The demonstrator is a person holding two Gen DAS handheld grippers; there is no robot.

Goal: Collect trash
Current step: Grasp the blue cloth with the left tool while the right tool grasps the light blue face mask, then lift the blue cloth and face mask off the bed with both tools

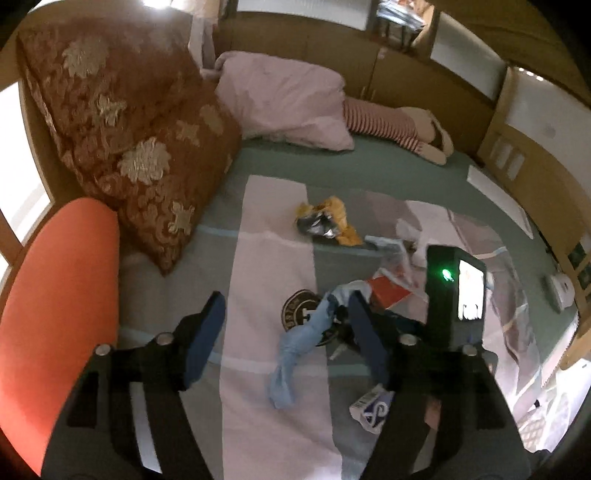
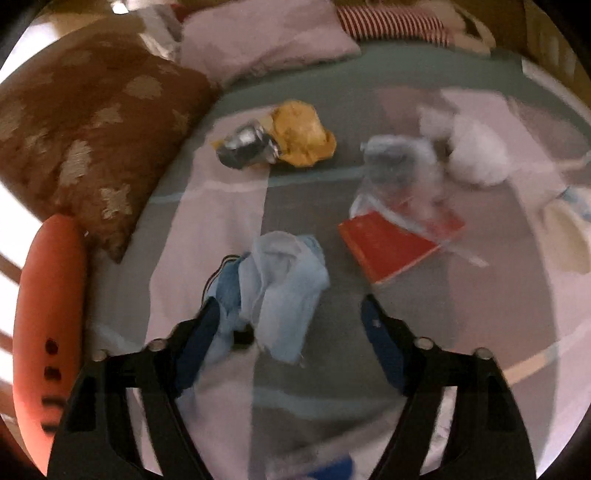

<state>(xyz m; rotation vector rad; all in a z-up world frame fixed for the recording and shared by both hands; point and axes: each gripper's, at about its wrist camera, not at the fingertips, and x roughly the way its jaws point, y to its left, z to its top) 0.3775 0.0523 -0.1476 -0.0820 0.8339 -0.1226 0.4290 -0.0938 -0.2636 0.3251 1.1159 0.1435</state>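
Black left tongs (image 1: 286,325) and right tongs (image 2: 288,314), blue pads, silver screws.

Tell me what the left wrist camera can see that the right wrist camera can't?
Only the left wrist view shows the other gripper's black camera box with its green light, a round dark patch on the bed cover, and a small white-and-purple packet.

Only the right wrist view shows a fluffy white wad, though it is blurry.

Both show the light blue cloth, the yellow and silver wrapper, the red booklet, the brown patterned cushion and the pink pillow.
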